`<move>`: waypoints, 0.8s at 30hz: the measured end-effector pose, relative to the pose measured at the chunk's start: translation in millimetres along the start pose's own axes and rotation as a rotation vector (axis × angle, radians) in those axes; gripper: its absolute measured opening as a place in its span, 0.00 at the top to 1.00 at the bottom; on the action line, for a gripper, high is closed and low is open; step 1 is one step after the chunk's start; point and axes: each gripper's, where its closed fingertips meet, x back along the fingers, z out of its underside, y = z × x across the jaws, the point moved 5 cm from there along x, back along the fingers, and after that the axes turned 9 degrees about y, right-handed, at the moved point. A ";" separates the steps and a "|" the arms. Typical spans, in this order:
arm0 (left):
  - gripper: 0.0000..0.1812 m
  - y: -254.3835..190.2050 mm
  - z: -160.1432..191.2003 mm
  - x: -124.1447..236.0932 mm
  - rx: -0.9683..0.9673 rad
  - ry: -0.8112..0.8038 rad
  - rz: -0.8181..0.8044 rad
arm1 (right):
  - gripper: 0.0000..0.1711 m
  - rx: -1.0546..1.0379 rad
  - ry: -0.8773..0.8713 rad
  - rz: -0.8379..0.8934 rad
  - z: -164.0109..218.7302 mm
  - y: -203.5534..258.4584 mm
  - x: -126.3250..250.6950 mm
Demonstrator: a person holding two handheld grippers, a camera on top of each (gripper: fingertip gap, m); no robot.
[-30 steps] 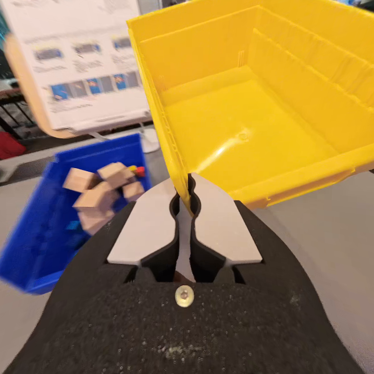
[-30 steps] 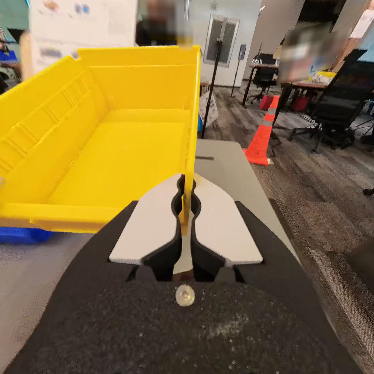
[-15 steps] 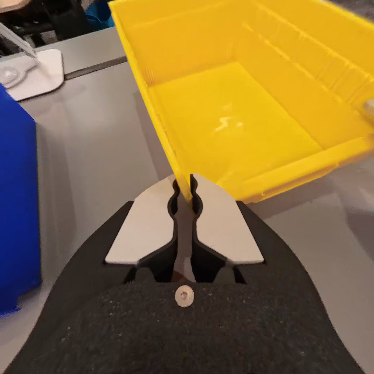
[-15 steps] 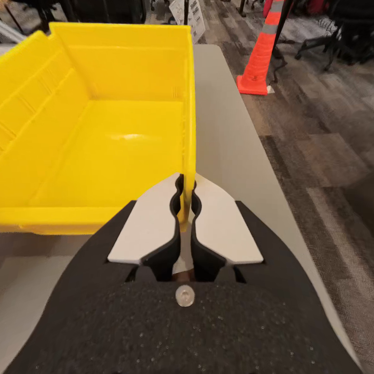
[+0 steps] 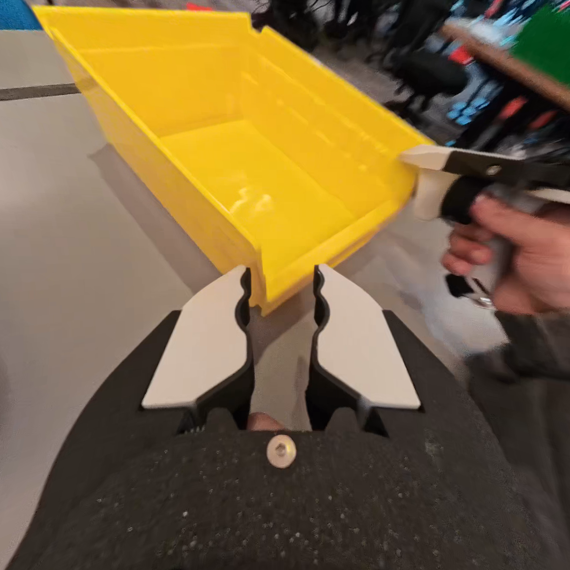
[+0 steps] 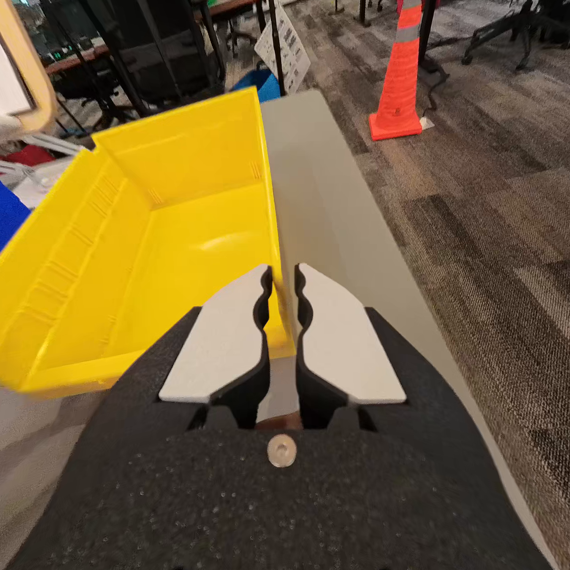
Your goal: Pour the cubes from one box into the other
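The yellow box stands empty on the grey table. My left gripper is open at its near corner. The corner wall stands between the pads and the right pad is well clear of it. My right gripper is open a little around the box's right side wall. The left pad is against the wall and the right pad stands off it. It also shows in the left wrist view at the box's far corner, held by a hand. A sliver of the blue box shows at the left edge. No cubes are in view.
The table's right edge runs close beside the yellow box, with carpet floor beyond. An orange cone stands on the floor. Chairs and desks fill the background. A blue object lies behind the table's far end.
Both grippers held the yellow box's walls tilted up a second ago. The box has come down onto the table and both pairs of pads have opened off it, the left one wider.
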 end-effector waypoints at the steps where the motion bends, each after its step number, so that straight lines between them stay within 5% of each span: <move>1: 0.78 0.2 0.1 15.6 0.012 -0.017 0.048 | 0.91 0.003 -0.031 0.003 -5.8 -0.6 8.3; 7: 0.77 64.6 10.0 140.8 0.022 -0.133 0.014 | 0.87 0.082 -0.201 -0.053 -32.9 26.2 58.2; 11: 0.77 146.8 14.9 236.6 0.047 -0.296 -0.277 | 0.84 0.149 -0.257 -0.034 -39.4 76.3 70.8; 14: 0.77 205.6 37.9 278.3 0.094 -0.366 -0.523 | 0.82 0.178 -0.217 -0.172 -23.1 157.3 68.1; 19: 0.72 251.8 82.4 254.6 0.040 -0.183 -0.653 | 0.77 0.359 -0.067 -0.445 57.0 328.2 51.0; 23: 0.72 265.6 82.8 221.5 0.130 -0.102 -0.531 | 0.70 0.530 0.000 -0.248 91.0 382.7 14.2; 24: 0.73 270.4 80.5 213.6 0.145 -0.085 -0.521 | 0.78 0.527 -0.016 -0.156 87.8 381.8 6.9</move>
